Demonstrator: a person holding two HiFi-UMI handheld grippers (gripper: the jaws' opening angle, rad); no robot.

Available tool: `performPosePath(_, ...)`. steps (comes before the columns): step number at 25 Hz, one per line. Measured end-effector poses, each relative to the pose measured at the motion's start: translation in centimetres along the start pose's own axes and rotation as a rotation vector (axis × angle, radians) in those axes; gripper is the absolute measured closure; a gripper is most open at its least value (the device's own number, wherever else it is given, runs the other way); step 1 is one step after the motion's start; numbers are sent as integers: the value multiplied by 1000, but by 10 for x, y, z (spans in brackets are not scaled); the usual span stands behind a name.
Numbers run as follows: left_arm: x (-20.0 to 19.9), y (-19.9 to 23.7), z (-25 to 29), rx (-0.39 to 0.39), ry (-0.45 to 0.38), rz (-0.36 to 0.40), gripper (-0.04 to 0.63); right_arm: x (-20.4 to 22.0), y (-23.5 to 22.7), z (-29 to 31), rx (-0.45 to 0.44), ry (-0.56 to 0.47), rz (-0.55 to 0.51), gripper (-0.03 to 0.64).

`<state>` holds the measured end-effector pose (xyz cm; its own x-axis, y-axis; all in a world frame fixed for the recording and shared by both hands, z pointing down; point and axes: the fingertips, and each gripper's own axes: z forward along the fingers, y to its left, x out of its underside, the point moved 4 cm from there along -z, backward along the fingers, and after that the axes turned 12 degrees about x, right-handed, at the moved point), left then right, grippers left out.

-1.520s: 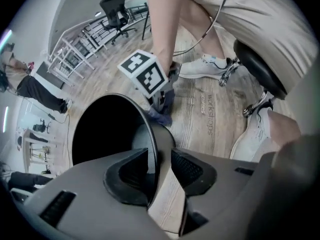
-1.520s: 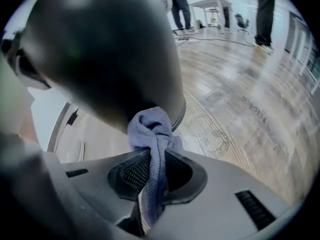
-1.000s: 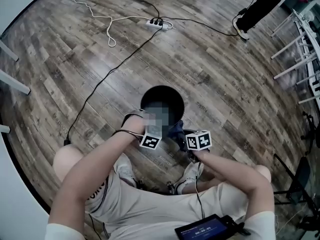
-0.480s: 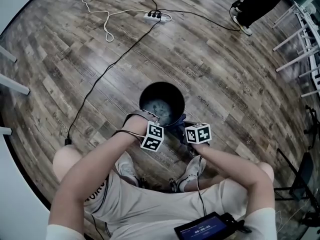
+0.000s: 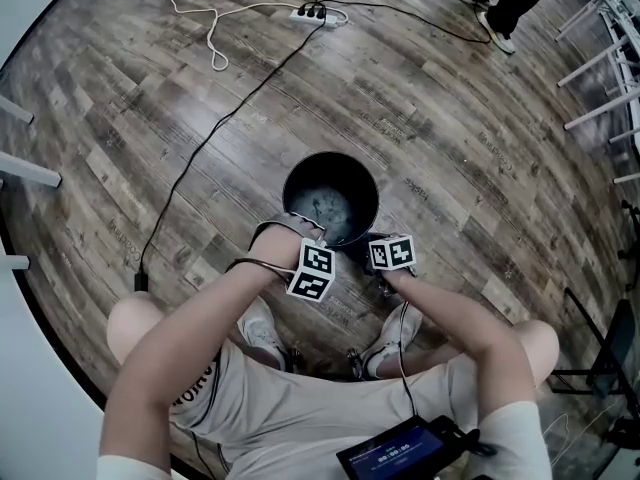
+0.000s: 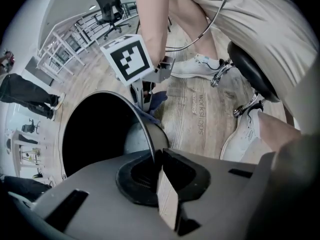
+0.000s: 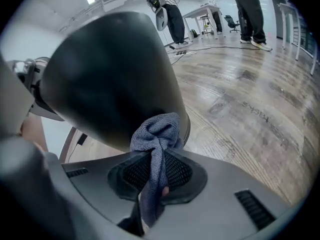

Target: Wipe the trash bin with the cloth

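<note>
- Target: black round plastic trash bin (image 5: 362, 180), upright on the wood-plank floor (image 5: 450, 118) just ahead of my white shoes (image 5: 262, 330); long axis vertical.
- My left gripper (image 6: 157, 169) has just been closing; its jaws now pinch the bin's near rim from above.
- My right gripper (image 7: 152, 184) clamps the bunched blue-grey cloth (image 7: 157, 131), which touches the outer wall dead ahead.
- Black cable (image 5: 215, 138) lies well left, so I judge the wall unobstructed.

The wood-plank floor (image 5: 480, 168) carries a black trash bin (image 5: 287, 190), upright with its mouth open. Well beyond it lie a power strip (image 5: 313, 12), a looping white cable (image 5: 210, 28) and a long black cable (image 5: 215, 133). Two pale shoes (image 5: 262, 333) rest near the bin.
</note>
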<state>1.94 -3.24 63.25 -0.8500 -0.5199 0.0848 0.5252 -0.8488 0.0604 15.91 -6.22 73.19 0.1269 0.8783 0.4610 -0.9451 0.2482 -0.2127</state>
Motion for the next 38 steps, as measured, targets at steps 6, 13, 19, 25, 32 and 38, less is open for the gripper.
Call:
performPosePath(6, -1, -1, 0, 7, -3, 5, 563, 20, -14, 45, 42, 47, 92, 558)
performPosePath(13, -2, 2, 0, -2, -13, 1, 563, 34, -26, 74, 25, 80, 238, 558)
performPosePath(19, -1, 1, 1, 11, -6, -35, 563, 23, -11, 41, 70, 159, 186, 558)
performPosePath(25, -4, 4, 0, 30, -18, -92, 562, 8, -2, -44, 21, 133, 70, 558)
performPosePath(32, -10, 2, -2, 35, -56, -191, 566, -19, 18, -123, -58, 41, 57, 558)
performPosePath(38, -13, 4, -4, 30, -68, -169, 568, -40, 38, -114, -96, -30, 32, 558)
